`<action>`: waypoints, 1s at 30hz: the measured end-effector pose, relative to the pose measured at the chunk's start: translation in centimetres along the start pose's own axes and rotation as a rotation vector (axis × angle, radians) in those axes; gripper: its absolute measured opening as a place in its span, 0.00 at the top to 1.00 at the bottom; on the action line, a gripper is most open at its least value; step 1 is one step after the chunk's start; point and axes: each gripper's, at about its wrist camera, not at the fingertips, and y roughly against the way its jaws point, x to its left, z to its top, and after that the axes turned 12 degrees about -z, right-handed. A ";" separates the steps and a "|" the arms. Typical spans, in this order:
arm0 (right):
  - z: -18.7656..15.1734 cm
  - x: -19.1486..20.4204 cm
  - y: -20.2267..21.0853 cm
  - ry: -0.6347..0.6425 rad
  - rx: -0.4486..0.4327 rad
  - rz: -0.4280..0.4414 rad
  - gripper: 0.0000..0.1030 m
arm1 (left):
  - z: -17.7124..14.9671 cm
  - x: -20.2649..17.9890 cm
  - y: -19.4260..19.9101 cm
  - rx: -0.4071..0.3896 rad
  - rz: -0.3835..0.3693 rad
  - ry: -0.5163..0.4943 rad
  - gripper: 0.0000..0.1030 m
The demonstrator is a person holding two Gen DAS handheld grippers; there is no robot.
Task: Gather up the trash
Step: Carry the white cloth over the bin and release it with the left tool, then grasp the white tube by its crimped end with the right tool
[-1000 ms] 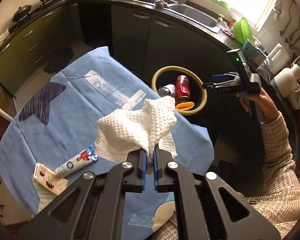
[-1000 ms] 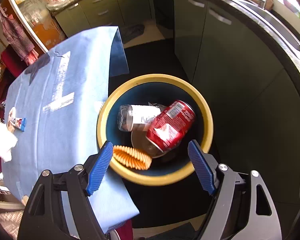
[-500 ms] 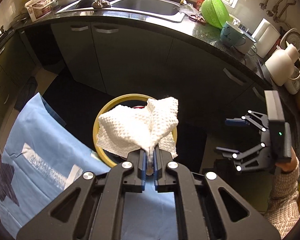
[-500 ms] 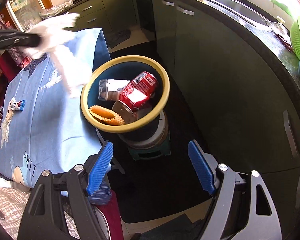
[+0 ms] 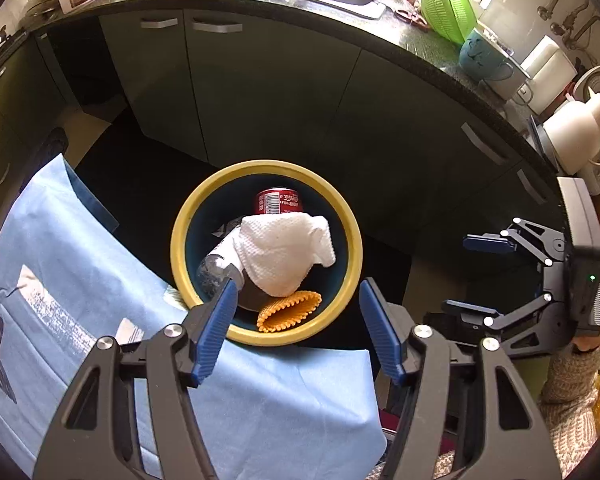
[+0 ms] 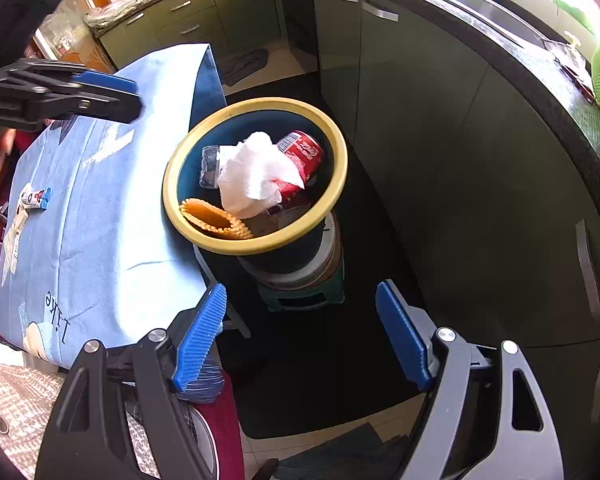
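1. Left wrist view: the left gripper (image 5: 296,320) has just been opening; its jaws stand apart with nothing between them. Below, the white paper towel (image 5: 284,252) lies crumpled in the yellow-rimmed bin (image 5: 352,216), hiding most of the red can (image 5: 278,201) and part of the plastic bottle (image 5: 216,268).
2. Right wrist view: the right gripper (image 6: 300,336) is spread wide and empty, off to the bin's side. The left gripper is cut off at the frame's edge.

Bin (image 5: 350,216): yellow rim, dark blue inside. Paper towel (image 5: 284,250): white, dimpled weave. Can (image 5: 278,201): red, white barcode panel. Ridged wrapper (image 5: 290,309) between the left fingers: orange. Tablecloth (image 5: 80,280) left of the fingers: light blue, white streaks, dark print. Pads (image 6: 199,336): blue, ribbed, on black fingers. Cabinets (image 5: 268,88): dark green. Colander (image 5: 450,10): bright green. Sleeve (image 5: 572,404): beige knit.
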 end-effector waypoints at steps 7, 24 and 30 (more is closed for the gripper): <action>1.5 3.2 1.0 0.068 0.001 0.001 0.25 | -8.5 3.1 8.3 -0.107 0.017 0.085 0.26; 8.6 36.9 2.9 0.737 -0.087 0.233 0.25 | -34.9 14.9 26.6 -0.378 0.283 0.513 0.07; 8.2 49.7 2.5 0.995 -0.131 0.266 0.26 | -39.6 16.9 27.3 -0.366 0.302 0.590 0.07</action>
